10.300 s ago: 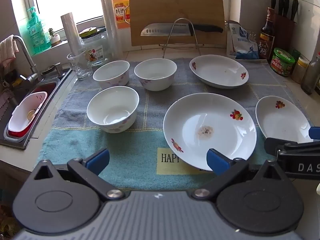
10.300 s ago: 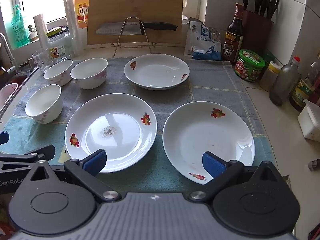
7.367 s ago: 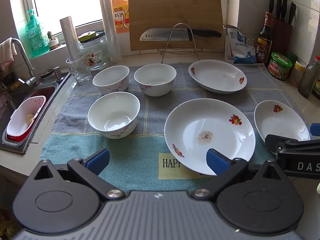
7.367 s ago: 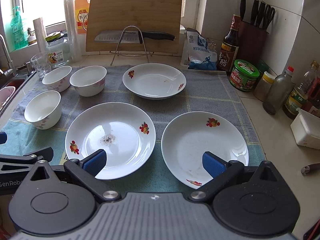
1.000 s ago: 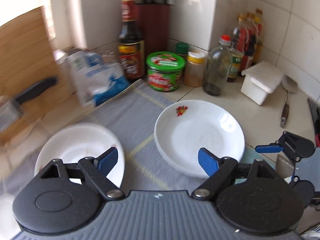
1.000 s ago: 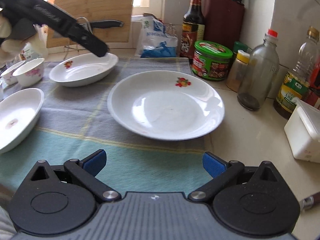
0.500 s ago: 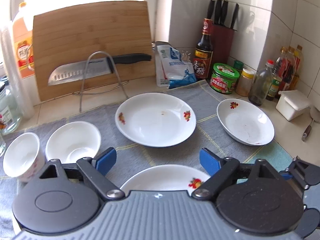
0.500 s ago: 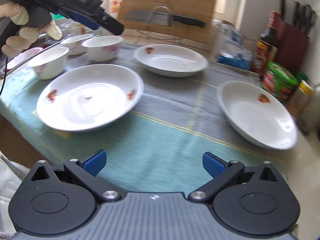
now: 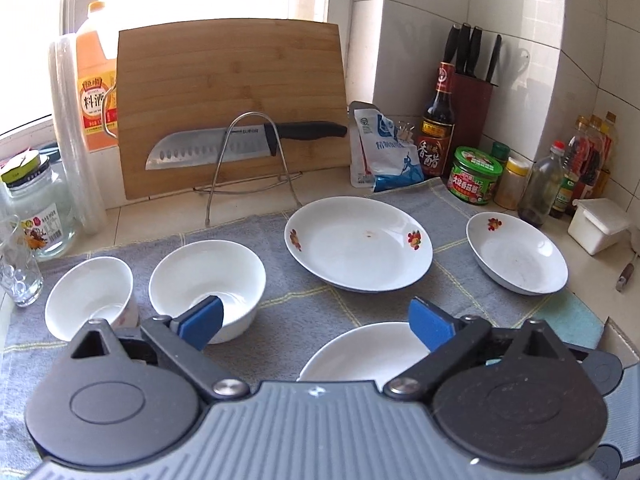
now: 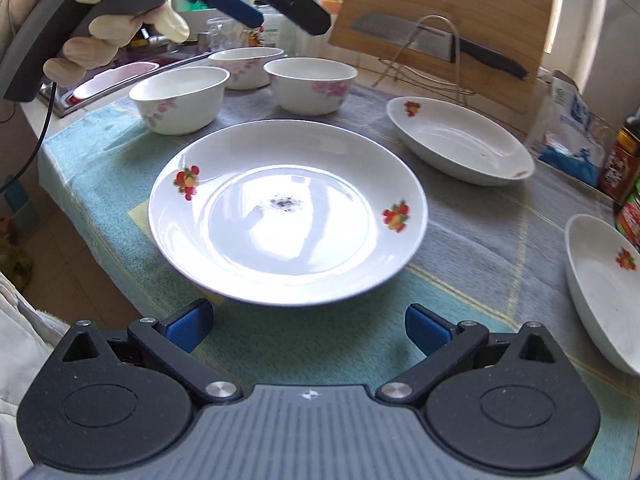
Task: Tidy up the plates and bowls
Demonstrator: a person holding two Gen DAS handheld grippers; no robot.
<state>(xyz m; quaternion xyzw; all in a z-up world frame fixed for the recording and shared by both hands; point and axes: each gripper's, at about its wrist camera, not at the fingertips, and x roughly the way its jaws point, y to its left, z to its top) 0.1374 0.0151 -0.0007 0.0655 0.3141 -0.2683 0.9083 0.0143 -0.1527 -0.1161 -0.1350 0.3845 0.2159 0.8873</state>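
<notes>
Three white flowered bowls [image 10: 180, 96] [image 10: 244, 66] [image 10: 310, 84] stand at the towel's left. A large plate [image 10: 288, 212] with a dark speck lies just ahead of my right gripper [image 10: 308, 328], which is open with nothing between its pads. A second plate [image 10: 460, 140] sits further back and a third [image 10: 604, 292] at the right. My left gripper [image 9: 316, 316] hovers above the near plate's rim [image 9: 360, 350], facing two bowls [image 9: 89, 296] [image 9: 208, 276] and the back plate [image 9: 360, 244]. Its jaws are opening and empty. A gloved hand [image 10: 116, 12] holds it.
The dishes lie on a grey and teal towel [image 9: 320, 300]. A cutting board [image 9: 232, 100] and a knife [image 9: 240, 146] on a wire rack stand behind. Bottles, jars and a white box [image 9: 598, 224] crowd the right corner. A glass jar [image 9: 36, 208] and a sink [image 10: 116, 76] lie left.
Both views have swung left, away from the right-hand plate. The left gripper now faces the bowls and back plate, and its jaws have spread wider. The right gripper now faces the large middle plate.
</notes>
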